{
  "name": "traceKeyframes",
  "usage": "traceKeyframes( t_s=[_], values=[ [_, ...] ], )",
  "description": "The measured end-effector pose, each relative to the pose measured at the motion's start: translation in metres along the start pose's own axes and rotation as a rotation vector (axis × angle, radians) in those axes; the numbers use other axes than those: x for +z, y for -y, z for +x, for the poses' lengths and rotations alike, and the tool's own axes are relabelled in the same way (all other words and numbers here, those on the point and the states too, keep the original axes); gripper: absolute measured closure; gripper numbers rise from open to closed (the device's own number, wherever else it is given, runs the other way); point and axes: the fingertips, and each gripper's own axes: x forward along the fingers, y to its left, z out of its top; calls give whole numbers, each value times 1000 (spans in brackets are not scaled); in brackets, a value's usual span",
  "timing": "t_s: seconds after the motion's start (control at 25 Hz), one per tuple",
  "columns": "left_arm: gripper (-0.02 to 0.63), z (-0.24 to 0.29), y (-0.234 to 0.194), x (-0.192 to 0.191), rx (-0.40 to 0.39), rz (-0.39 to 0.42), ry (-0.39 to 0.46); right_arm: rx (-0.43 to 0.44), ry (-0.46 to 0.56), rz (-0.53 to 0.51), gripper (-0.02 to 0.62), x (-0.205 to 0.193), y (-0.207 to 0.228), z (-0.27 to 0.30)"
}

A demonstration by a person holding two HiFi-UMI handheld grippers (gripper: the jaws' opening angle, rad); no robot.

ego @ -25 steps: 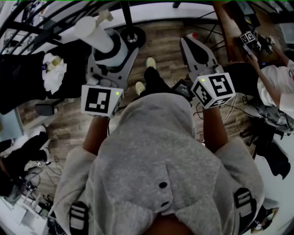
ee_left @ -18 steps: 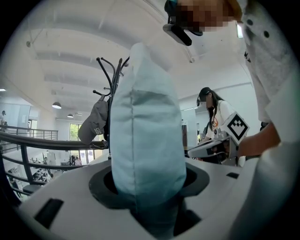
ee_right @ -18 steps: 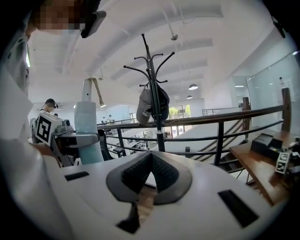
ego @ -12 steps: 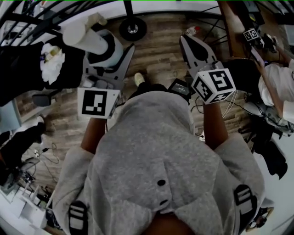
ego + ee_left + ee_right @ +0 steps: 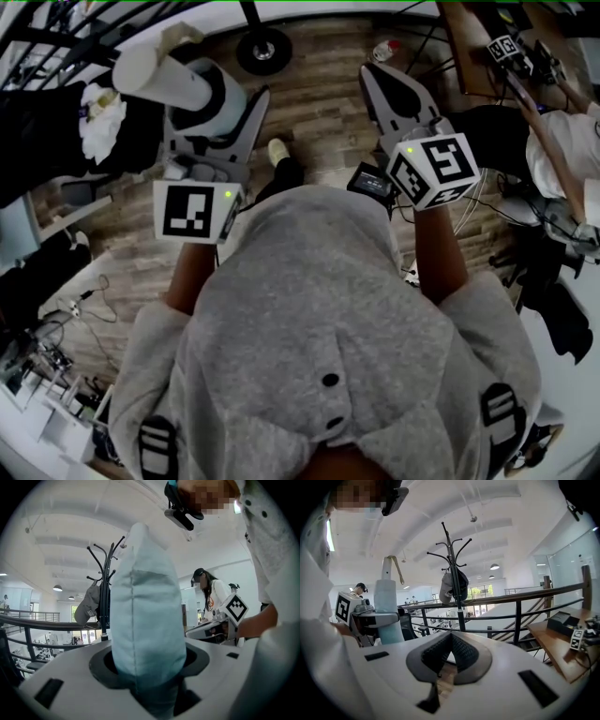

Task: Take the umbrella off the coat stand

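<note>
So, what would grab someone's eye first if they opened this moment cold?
The folded pale blue fabric umbrella fills the middle of the left gripper view, upright and clamped in the left gripper. Behind it to the left stands the black metal coat stand, with a grey cap hanging on it. The right gripper is shut with nothing between its jaws.

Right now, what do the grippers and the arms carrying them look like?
The left gripper and right gripper are pale grey wedges with dark ribbed pads inside. The left cube and right cube are white with black square markers and a small green light each. The person wears a grey top; its sleeves stop short of the forearms.
</note>
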Motion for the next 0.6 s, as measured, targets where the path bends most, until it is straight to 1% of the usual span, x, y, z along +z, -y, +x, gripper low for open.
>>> traceKeyframes(
  t_s=[0.28,0.6],
  values=[
    [344,-31,64,-2,0,12,-7,18,10,-13,586,-16,-6,-60],
    [344,-86,143,-4,22,39,-10,29,32,-17,586,-39,-19,-145]
  ],
)
